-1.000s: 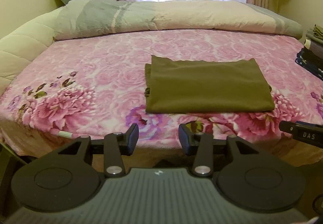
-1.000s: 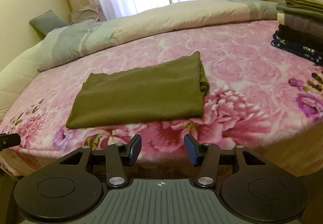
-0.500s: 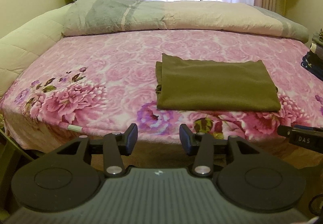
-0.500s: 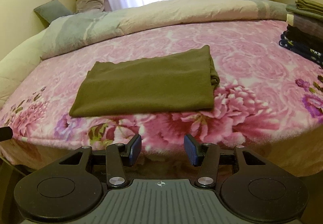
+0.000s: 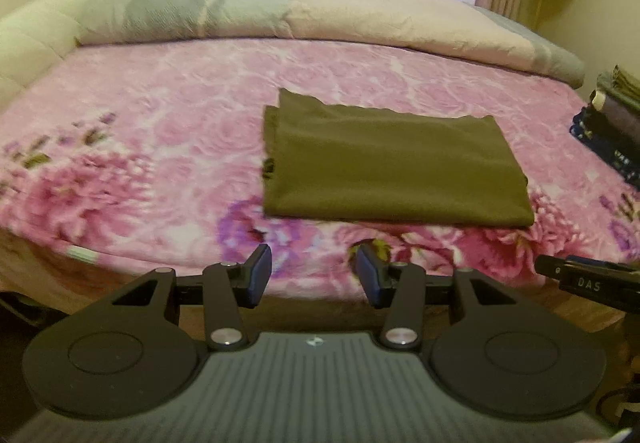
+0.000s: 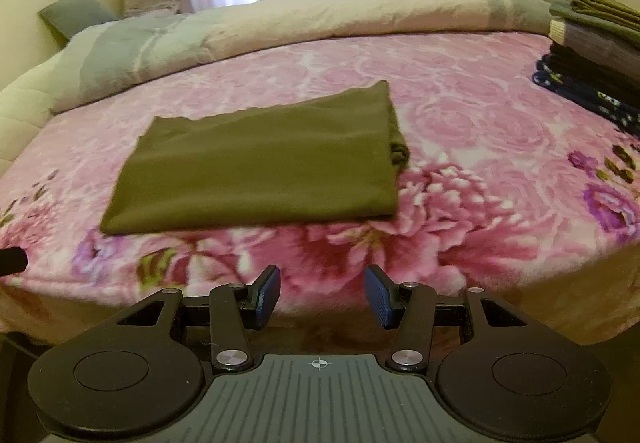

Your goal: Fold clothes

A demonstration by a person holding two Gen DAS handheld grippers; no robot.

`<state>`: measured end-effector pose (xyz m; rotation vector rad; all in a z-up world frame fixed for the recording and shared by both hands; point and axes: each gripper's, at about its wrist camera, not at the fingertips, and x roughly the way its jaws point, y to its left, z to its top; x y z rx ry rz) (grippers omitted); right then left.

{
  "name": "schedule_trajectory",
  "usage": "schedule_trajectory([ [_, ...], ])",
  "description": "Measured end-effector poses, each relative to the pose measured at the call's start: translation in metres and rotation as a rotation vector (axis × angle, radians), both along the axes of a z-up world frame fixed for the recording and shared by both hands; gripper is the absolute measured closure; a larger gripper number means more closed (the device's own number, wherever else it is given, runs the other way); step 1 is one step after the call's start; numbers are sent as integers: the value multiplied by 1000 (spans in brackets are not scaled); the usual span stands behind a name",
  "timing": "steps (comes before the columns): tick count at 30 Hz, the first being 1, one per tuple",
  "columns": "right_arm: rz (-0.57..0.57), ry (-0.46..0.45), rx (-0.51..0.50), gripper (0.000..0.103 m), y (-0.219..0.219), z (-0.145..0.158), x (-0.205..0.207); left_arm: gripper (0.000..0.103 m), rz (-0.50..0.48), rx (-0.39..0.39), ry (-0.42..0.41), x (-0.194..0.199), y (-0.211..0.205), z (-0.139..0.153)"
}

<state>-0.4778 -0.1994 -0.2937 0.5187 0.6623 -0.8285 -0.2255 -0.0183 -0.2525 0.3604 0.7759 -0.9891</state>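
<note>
Olive folded garment (image 5: 384, 167) looks soft, light, limp; take its lower-right corner; both grippers' fingers (image 5: 256, 275) apart, empty.

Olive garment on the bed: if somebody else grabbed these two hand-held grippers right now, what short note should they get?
Left gripper: open, empty, short of the bed edge.
Right gripper: open, empty, also short of the edge.
Olive garment: folded into a flat rectangle on the pink floral blanket, near the front edge, untouched.
Stack of folded clothes: on the bed's far right.
Done: several folds, judging by the layered edges.
Left: probably one more fold, then move it to the stack.
</note>
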Motion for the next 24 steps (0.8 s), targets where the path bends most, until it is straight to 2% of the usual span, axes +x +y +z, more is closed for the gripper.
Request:
schedule_trajectory([
  [5,-41,-7,-7,53,-31,-6,7,61,-14,5,34,31,-33,-22],
  [10,-28,-80,-31,53,-73,-7,24,66,-77,-37,35,62,-74,-35],
  [14,-23,-147,-18,53,-108,-11,40,72,-137,-77,38,81,-110,-43],
  [18,-15,-180,2,53,-138,-21,57,72,-171,-102,63,100,-143,-55],
  [20,-21,-176,30,53,-153,-31,63,72,-170,-99,86,111,-159,-67],
  [22,-39,-154,72,53,-166,-43,65,72,-158,-61,103,120,-172,-83],
  [24,-33,-156,93,53,-170,-52,60,77,-161,-36,105,122,-175,-92],
])
